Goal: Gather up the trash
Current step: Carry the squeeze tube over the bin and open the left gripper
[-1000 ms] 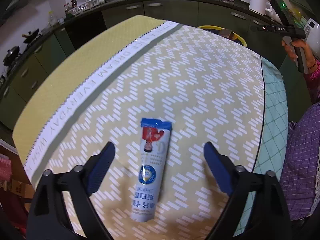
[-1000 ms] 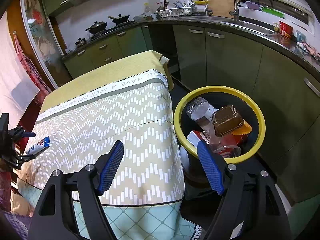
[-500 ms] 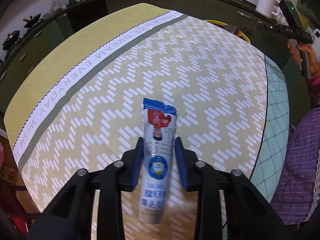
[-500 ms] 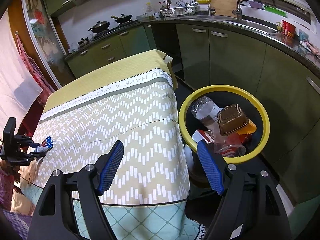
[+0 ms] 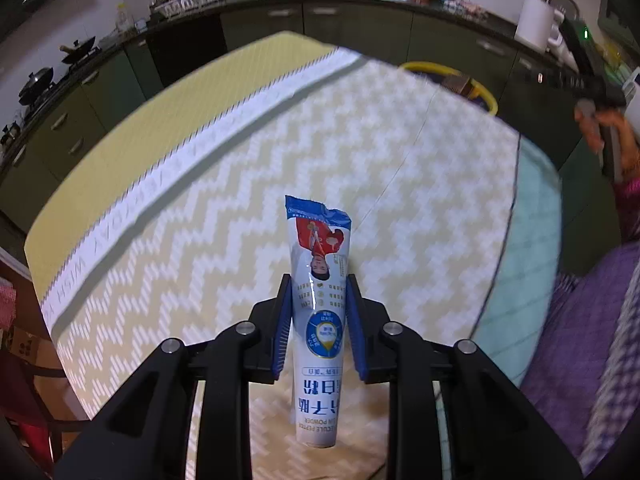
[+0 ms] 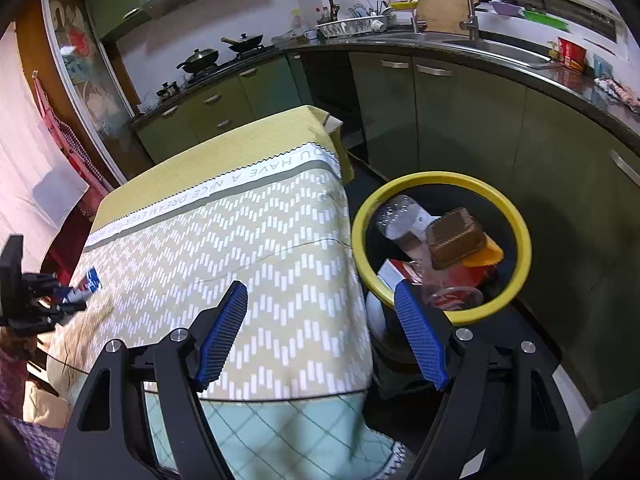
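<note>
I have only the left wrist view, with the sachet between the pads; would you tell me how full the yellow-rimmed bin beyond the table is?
Observer: The bin holds a clear bottle, a brown tray and an orange piece, piled near the rim.
Operator: Is the right gripper carrying anything?
Observer: No, the right gripper is open and empty, over the table edge beside the bin.
Operator: Where exactly does the bin stand?
Observer: Low down off the table's corner, in front of the green cabinets.

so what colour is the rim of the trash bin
Yellow: the trash bin has a yellow rim, clearest in the right wrist view.
</note>
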A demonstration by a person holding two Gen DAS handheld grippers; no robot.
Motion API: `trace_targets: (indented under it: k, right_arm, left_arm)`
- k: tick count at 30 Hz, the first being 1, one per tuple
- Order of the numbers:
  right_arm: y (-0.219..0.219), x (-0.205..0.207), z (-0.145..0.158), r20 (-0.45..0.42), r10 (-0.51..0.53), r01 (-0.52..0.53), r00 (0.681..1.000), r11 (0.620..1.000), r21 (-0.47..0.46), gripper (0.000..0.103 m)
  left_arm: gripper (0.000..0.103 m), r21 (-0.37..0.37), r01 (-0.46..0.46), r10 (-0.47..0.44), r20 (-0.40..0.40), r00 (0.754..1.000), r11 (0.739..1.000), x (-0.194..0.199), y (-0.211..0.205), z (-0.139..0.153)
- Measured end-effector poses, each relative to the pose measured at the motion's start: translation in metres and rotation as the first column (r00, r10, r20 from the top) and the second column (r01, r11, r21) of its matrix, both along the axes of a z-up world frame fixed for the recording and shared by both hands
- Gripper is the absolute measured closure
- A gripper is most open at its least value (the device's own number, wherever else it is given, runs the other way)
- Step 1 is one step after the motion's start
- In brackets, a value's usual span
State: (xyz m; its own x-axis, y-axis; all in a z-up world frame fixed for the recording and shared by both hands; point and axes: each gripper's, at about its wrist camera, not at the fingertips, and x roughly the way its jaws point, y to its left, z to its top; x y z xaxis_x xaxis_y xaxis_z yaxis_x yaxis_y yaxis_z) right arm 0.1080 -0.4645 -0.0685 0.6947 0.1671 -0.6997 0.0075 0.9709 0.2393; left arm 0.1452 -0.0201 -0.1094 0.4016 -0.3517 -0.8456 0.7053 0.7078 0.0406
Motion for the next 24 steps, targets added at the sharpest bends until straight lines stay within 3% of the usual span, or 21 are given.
trace_targets:
  k: [7,13,19,24]
  right_arm:
    - [-0.033,-0.038,0.009,0.028,-0.087,0.088,0.996,0.996,-0.019,0.028]
    - [-0.069,-0.068,0.007,0.061,-0.157,0.156,0.986,0.988,0.019,0.028]
    - [-0.098,-0.085,-0.006,0.055,-0.200,0.196,0.978,0.978,0.068,0.028]
    - [-0.121,-0.092,-0.024,0.024,-0.232,0.229,0.972,0.968,0.107,0.028]
  left_arm:
    - [0.078,-0.134,0.079,-0.082,-0.015,0.997,0.988,0.013,-0.074,0.049]
    - [0.078,-0.228,0.189,-0.210,-0.069,0.975,0.955,0.039,-0.185,0.072]
    - [0.078,-0.214,0.288,-0.313,-0.091,0.945,0.933,0.069,-0.308,0.064]
    - [0.077,-0.192,0.252,-0.284,-0.159,0.946,0.948,0.104,-0.385,0.035]
